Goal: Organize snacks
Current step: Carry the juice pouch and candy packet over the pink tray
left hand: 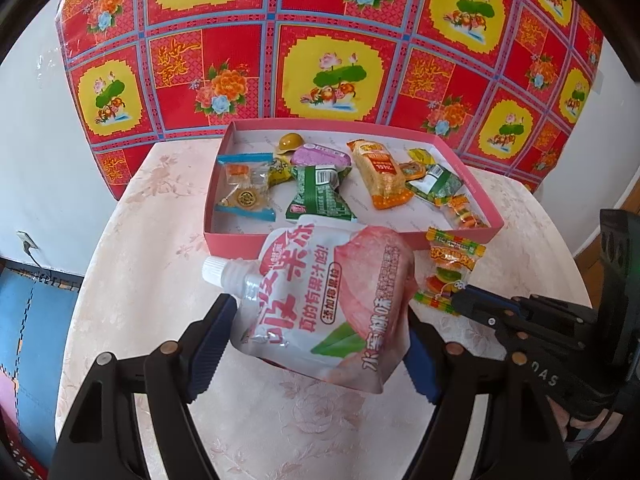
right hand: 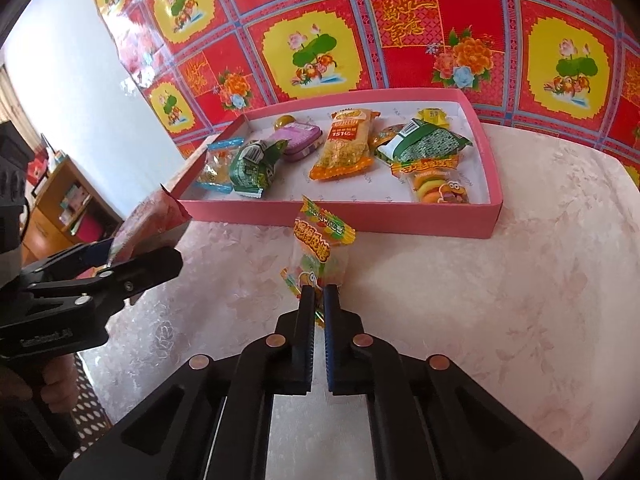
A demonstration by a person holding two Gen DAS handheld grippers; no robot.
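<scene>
Left wrist view
Left gripper (left hand: 320, 328): its black jaws with blue pads were clamped on both sides of a white and pink spouted jelly drink pouch printed with a peach (left hand: 324, 304), held up off the table.
Pouch position: white cap toward the left, its top edge overlapping the near wall of the shallow pink cardboard box (left hand: 240, 237).
Box contents: a blue-edged clear wrapper, two green packets, a purple tub and an orange wafer packet (left hand: 380, 176), among others.
Table: pale floral tablecloth (left hand: 160, 280), with a red and yellow flowered sheet (left hand: 332, 40) behind.

Right wrist view
Right gripper (right hand: 319, 296): clenched on the near end of a clear gummy candy packet with a yellow and green header (right hand: 320, 244).
Packet position: lifted, just before the box's near wall, outside the box.
Left gripper seen from here (right hand: 136, 258): at the left edge, gripping the pouch.
</scene>
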